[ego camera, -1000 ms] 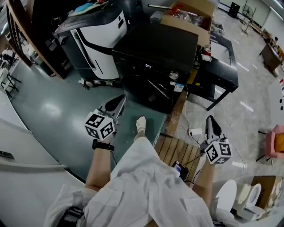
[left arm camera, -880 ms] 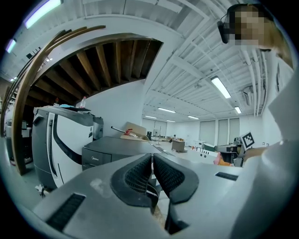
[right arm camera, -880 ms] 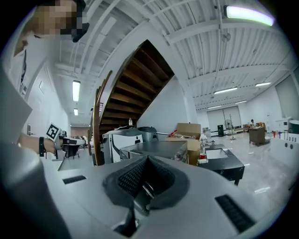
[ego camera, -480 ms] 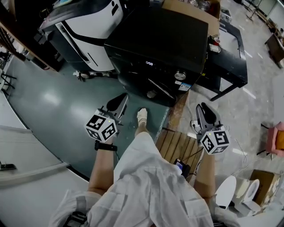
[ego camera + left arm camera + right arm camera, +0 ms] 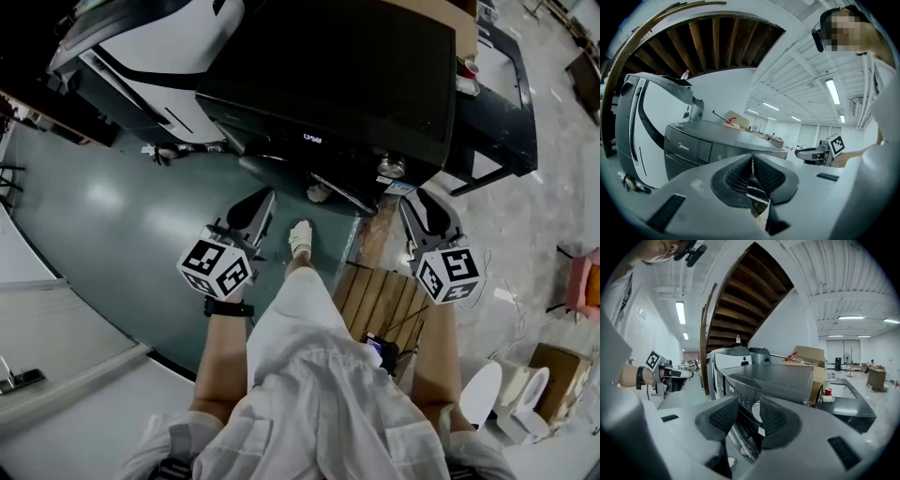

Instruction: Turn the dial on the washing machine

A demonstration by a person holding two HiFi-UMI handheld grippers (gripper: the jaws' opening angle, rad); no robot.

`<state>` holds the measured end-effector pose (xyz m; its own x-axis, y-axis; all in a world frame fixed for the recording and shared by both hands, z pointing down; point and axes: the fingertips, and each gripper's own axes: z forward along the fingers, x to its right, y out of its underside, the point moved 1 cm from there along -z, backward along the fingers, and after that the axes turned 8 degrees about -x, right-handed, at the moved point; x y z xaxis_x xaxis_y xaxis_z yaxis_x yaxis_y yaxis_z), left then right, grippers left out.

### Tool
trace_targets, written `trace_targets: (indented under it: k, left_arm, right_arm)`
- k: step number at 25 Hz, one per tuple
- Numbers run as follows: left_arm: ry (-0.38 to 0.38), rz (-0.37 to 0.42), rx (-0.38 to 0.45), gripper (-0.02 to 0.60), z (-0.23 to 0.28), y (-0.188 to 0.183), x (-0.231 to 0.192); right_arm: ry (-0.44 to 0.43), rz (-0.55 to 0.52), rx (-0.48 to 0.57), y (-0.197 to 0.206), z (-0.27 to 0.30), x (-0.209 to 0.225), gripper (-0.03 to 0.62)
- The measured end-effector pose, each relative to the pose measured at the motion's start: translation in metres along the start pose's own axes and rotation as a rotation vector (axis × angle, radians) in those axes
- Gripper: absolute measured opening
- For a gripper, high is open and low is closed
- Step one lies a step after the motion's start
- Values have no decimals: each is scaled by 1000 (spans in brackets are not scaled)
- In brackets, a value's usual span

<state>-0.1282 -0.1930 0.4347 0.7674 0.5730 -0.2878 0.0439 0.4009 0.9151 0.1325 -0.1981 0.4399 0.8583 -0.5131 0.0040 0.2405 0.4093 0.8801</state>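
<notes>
The black washing machine [image 5: 356, 66] stands straight ahead, its front panel lit with a small display. Its silver dial [image 5: 391, 168] sits at the panel's right end. My right gripper [image 5: 415, 202] is just below and to the right of the dial, apart from it. In the right gripper view that gripper [image 5: 749, 411] is open, and the dial [image 5: 755, 412] shows in the gap beyond the pads. My left gripper [image 5: 262, 199] hovers low in front of the machine's left side. It [image 5: 752, 160] is shut with its pads together on nothing, and the machine [image 5: 693, 147] lies ahead of it.
A white and black appliance [image 5: 159, 47] stands left of the washer, and a black table [image 5: 511, 84] to its right. A wooden pallet [image 5: 375, 305] lies under my right side, with a person's foot [image 5: 300, 236] near the machine's base. A cardboard box [image 5: 808, 355] sits behind the washer.
I have come closer to the washing machine. Both grippers moved forward, and the right one rose from beside the pallet to just below the dial.
</notes>
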Motion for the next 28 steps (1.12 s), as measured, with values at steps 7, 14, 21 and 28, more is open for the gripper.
trace_targets:
  k: [7, 14, 21, 28]
  left_arm:
    - [19, -17, -25, 17, 28, 10, -17]
    - [49, -31, -45, 17, 48, 20, -16]
    - [50, -34, -61, 17, 50, 24, -21]
    - [57, -37, -69, 17, 51, 28, -21]
  right_arm:
    - [-10, -23, -41, 0, 42, 9, 166]
    - [-10, -145, -86, -1, 77, 2, 177]
    - [52, -364, -179, 12, 95, -2, 177]
    - [133, -294, -220, 29, 85, 17, 193]
